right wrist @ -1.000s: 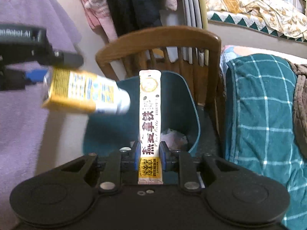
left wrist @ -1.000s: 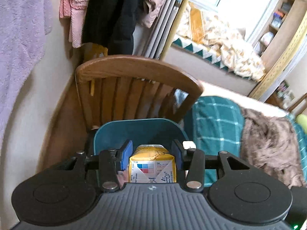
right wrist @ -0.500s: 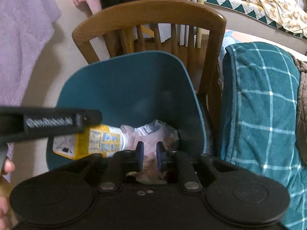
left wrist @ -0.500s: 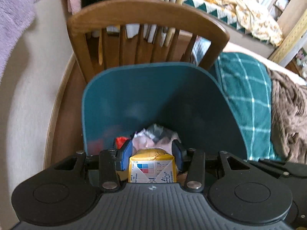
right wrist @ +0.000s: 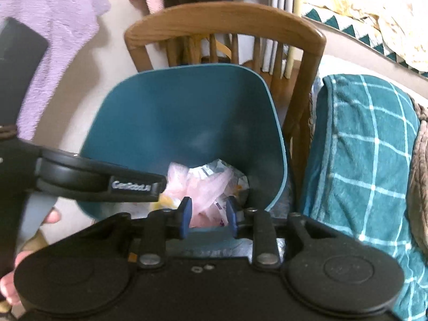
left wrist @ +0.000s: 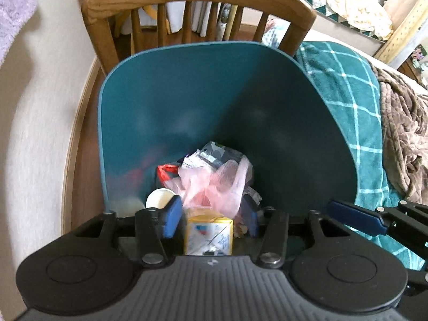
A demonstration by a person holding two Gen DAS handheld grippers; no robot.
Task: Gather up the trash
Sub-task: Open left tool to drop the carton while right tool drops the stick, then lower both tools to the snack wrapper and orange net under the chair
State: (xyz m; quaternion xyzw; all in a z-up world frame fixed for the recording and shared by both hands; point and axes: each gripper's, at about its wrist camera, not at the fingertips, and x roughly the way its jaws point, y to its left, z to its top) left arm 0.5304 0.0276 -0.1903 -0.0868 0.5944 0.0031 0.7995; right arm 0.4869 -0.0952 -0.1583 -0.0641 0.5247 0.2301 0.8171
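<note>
While a yellow-and-white drink carton [left wrist: 208, 236] is sitting between the spread blue pads of the left gripper [left wrist: 210, 218], neither pad is touching it, just above the teal bin [left wrist: 187, 101]. Crumpled pink plastic bags [left wrist: 214, 184] are lying inside the bin. The right gripper [right wrist: 208, 218] is hovering over the bin's near rim, parted and gripping nothing, before a wooden chair [right wrist: 224, 21].
</note>
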